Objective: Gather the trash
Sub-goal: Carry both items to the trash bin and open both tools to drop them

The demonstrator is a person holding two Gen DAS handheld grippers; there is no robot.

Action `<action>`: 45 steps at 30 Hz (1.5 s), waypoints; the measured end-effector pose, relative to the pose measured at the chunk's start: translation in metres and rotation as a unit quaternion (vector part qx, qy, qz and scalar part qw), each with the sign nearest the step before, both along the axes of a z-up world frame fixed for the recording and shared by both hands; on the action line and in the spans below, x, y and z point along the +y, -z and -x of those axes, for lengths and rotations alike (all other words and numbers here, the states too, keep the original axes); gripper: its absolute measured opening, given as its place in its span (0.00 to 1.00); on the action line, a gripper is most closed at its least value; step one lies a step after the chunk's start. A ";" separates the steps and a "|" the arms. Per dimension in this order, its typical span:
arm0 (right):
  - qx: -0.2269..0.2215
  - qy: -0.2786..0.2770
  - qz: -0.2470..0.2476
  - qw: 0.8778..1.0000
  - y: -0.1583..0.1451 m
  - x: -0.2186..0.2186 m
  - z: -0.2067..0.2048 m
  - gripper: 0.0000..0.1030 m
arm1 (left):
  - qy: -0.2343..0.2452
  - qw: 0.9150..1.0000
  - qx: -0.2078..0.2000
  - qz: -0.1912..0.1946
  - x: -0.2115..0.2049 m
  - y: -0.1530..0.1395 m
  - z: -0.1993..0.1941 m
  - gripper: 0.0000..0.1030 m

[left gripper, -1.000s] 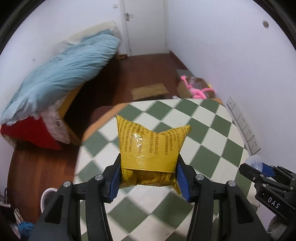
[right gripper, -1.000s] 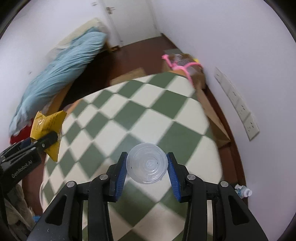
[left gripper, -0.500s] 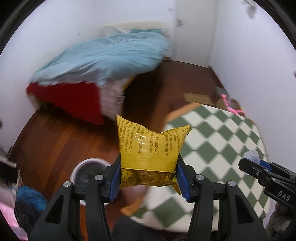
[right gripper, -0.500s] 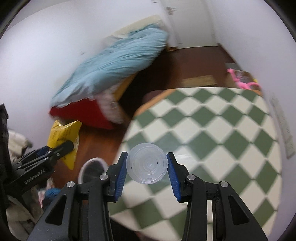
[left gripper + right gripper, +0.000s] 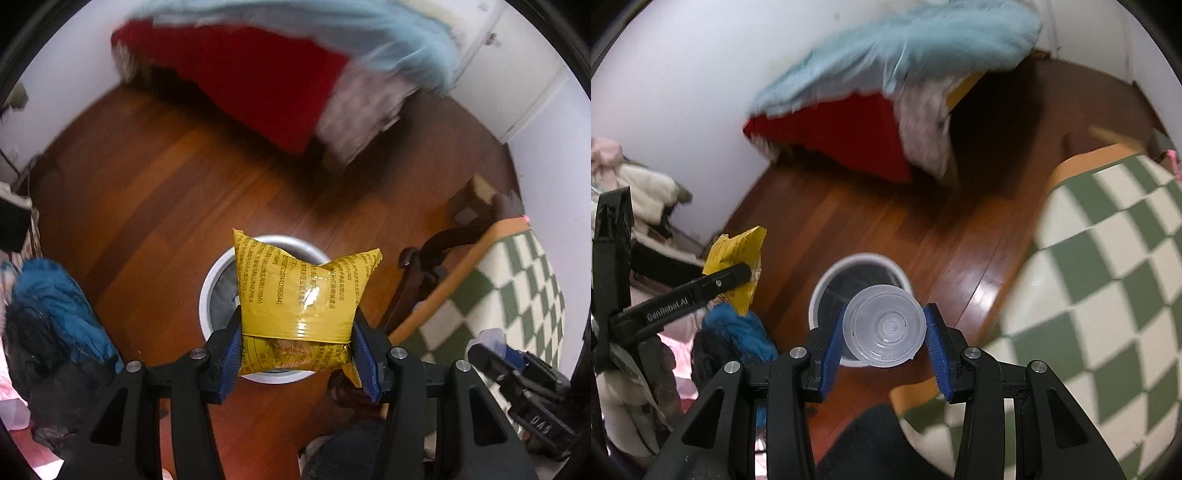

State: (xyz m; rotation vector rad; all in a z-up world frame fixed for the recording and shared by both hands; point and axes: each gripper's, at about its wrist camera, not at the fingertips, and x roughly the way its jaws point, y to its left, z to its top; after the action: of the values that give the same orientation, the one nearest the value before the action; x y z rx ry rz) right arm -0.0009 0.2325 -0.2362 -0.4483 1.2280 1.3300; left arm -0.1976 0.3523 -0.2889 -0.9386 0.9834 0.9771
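My left gripper is shut on a yellow snack packet and holds it above a round white trash bin on the wooden floor. My right gripper is shut on a clear plastic cup, bottom toward the camera, above the same bin. In the right wrist view the left gripper with the packet shows at the left. In the left wrist view the right gripper shows at the lower right.
A green-and-white checkered table stands to the right, also in the left wrist view, with a dark wooden chair beside it. A bed with red and light-blue bedding is beyond. Blue clothing lies left of the bin.
Both grippers have swung left and tilted down, away from the table and over the trash bin. The packet and the cup stay held.
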 end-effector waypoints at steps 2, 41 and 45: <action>0.008 -0.012 0.027 1.000 0.030 0.025 0.013 0.43 | -0.006 1.000 0.002 0.025 0.013 0.024 0.006 0.48; -0.052 -0.109 0.136 0.983 0.094 0.070 0.082 1.00 | -0.094 0.988 0.104 -0.057 -0.091 -0.046 0.085 0.98; -0.040 -0.117 0.109 0.986 0.046 0.041 0.083 1.00 | -0.089 0.989 0.086 -0.075 -0.115 -0.082 0.083 0.98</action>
State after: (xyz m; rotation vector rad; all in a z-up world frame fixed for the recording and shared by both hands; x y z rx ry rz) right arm -0.0839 0.2736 -0.2817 -0.8157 1.2889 1.3632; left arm -0.2803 0.2377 -0.2065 -0.8355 0.9658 1.2834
